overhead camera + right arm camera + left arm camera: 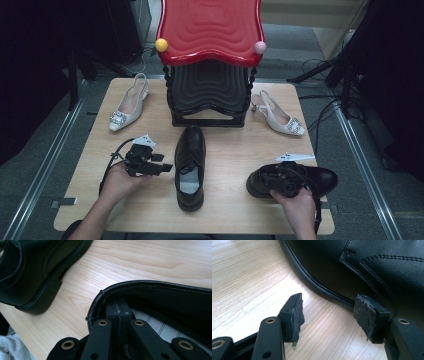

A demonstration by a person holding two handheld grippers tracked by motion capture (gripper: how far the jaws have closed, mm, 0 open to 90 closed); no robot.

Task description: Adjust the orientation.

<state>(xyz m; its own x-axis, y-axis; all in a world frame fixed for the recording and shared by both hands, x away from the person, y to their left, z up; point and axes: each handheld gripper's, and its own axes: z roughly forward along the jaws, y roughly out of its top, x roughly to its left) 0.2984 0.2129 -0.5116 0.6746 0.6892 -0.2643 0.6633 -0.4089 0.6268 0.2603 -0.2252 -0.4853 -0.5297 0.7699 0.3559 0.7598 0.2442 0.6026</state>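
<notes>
Two black leather lace-up shoes lie on the wooden table (230, 150). One shoe (190, 167) stands in the middle with its toe pointing away. My left gripper (166, 167) is just left of it, open, its pads (297, 315) a little short of the shoe's side (362, 267). The second shoe (320, 179) lies at the right with its toe to the right. My right gripper (274, 181) sits over that shoe's opening. Its jaws (117, 312) are shut together inside the heel collar (100, 297), with nothing visible between them. The middle shoe's heel (30, 277) shows beyond.
A red-topped black shoe rack (210, 65) with a yellow knob (161, 45) and a pink knob (260, 47) stands at the table's back. A white slingback heel (127, 105) lies at its left, another (280, 117) at its right. Cables run on the floor to the right.
</notes>
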